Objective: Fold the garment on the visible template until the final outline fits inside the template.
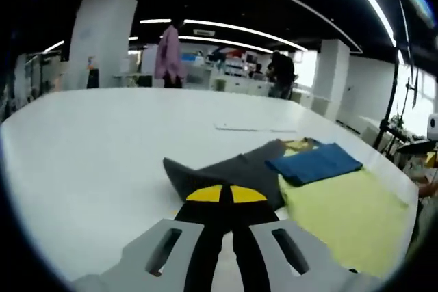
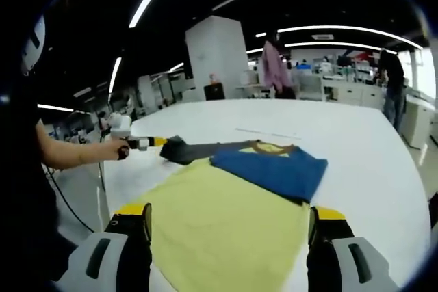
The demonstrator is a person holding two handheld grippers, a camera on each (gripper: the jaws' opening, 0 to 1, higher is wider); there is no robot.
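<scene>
In the left gripper view, the left claw (image 1: 226,196) rises from 6 o'clock with its yellow-tipped black jaws pressed together on the corner of a dark grey cloth part of the garment (image 1: 233,169), which lies flat on the white bench (image 1: 89,148). Just past it toward 3 o'clock a folded blue cloth panel (image 1: 315,163) rests on the grey part and on a pale yellow rectangular template sheet (image 1: 349,213) that spreads toward 4 o'clock. A bit of yellow fabric with a neckline (image 1: 301,145) peeks out at the far edge of the blue panel. Farther on, at 12 o'clock, a person in a pink top (image 1: 168,56) stands beyond the bench, and a person in dark clothes (image 1: 280,73) stands toward 1 o'clock.

In the right gripper view, the right claw (image 2: 229,227) has its two jaws wide apart at 7 and 5 o'clock, holding nothing, with the pale yellow template sheet (image 2: 219,230) lying between and beyond them. The blue panel (image 2: 274,169) lies at the sheet's far edge, with the yellow neckline piece (image 2: 263,147) just behind it and the dark grey part (image 2: 198,150) stretching toward 9 o'clock. There the left claw (image 2: 163,143), held in a person's hand (image 2: 113,150), grips the grey tip. The white bench (image 2: 369,148) runs on to the far persons at 12 and 2 o'clock.
</scene>
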